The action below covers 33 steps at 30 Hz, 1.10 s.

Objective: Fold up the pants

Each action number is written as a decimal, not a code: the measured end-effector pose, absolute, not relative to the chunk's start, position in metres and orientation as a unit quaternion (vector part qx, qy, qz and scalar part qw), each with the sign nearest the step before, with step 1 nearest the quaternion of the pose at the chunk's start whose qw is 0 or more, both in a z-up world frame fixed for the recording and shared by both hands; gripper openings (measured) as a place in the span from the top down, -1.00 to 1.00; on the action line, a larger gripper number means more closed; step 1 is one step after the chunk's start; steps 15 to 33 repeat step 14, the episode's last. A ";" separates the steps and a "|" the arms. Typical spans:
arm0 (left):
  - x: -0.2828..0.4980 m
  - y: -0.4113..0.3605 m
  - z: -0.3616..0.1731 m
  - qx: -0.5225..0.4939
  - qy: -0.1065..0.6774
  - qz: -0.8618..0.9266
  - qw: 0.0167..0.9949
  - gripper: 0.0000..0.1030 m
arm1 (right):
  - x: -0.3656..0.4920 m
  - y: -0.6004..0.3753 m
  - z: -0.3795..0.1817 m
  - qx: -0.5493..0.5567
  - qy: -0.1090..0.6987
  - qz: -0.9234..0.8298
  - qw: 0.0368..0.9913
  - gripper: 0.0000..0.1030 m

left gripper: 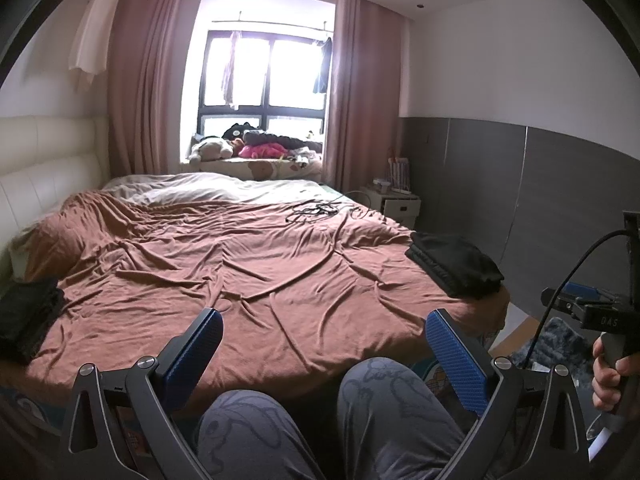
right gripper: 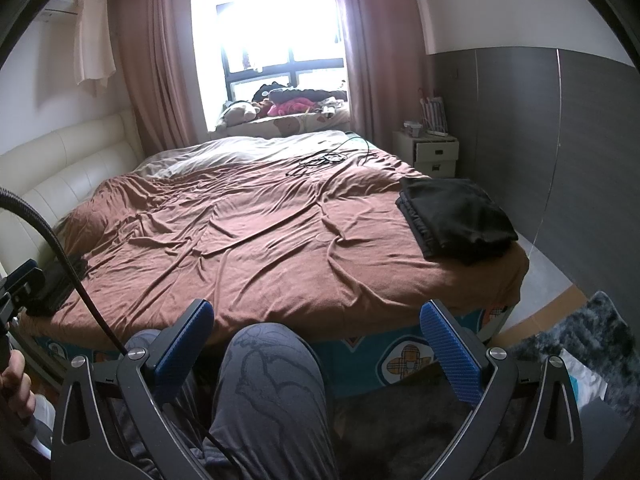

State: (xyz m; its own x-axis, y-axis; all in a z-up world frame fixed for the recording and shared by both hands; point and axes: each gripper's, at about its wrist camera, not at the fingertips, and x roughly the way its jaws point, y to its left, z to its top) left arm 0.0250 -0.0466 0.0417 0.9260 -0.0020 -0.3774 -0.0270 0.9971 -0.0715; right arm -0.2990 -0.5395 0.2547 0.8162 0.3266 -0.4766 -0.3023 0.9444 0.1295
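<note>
A folded pile of black pants (left gripper: 456, 266) (right gripper: 456, 216) lies on the right corner of the brown bed cover (left gripper: 248, 264) (right gripper: 248, 236). More dark clothing (left gripper: 28, 316) (right gripper: 60, 284) is heaped at the left edge of the bed. My left gripper (left gripper: 324, 326) is open, held over the person's knees (left gripper: 304, 412) at the foot of the bed, with nothing between its blue pads. My right gripper (right gripper: 316, 320) is also open and empty, above one knee (right gripper: 272, 372). Both stay short of the bed and well away from either pile.
Black cables (left gripper: 320, 210) (right gripper: 320, 160) lie on the far part of the bed. A white nightstand (left gripper: 394, 200) (right gripper: 434, 152) stands at the far right by the grey wall. Soft toys fill the window sill (left gripper: 248, 148). A dark rug (right gripper: 576, 344) covers the floor at the right.
</note>
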 end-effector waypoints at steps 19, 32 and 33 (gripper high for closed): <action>0.026 -0.047 0.043 -0.038 0.193 -0.002 0.980 -0.99 | -0.298 -0.541 0.256 0.023 0.258 0.166 0.952 -1.00; 0.026 -0.047 0.043 -0.038 0.193 -0.002 0.980 -0.99 | -0.298 -0.541 0.256 0.023 0.258 0.166 0.952 -1.00; 0.026 -0.047 0.043 -0.038 0.193 -0.002 0.980 -0.99 | -0.298 -0.541 0.256 0.023 0.258 0.166 0.952 -1.00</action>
